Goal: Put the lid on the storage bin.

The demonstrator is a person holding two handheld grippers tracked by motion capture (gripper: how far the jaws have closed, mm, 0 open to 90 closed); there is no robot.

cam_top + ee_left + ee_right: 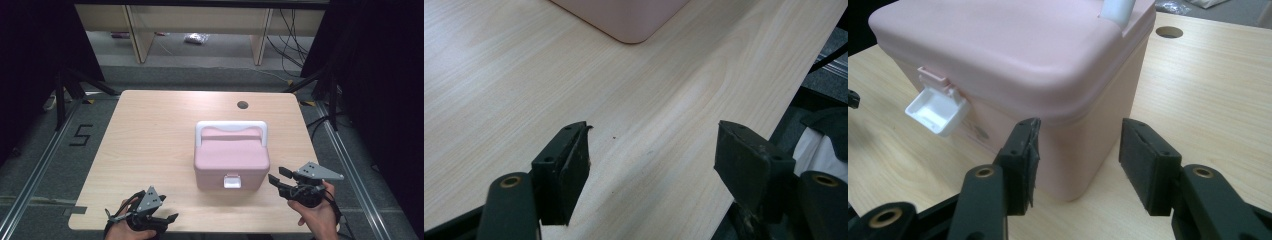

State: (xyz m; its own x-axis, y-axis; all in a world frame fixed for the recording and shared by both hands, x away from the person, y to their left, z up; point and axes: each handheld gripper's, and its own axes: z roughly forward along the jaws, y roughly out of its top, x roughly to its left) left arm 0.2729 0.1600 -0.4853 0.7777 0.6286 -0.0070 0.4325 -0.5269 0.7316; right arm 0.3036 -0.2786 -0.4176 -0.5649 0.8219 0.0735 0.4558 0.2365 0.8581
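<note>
A pink lidded box with a white handle folded toward the back stands on the wooden table, right of centre. Its white front latch sticks out, flipped up, also seen as the latch in the right gripper view. My right gripper is open just off the box's front right corner, and the box rises close ahead of its pads without touching them. My left gripper rests open at the table's near left edge, with bare wood between its jaws and the box's corner farther off.
A round cable hole sits in the table near the far edge. Beyond the table are desk legs and cables on the floor. Dark tripod legs stand at both far corners. Bare wood stretches left of the box.
</note>
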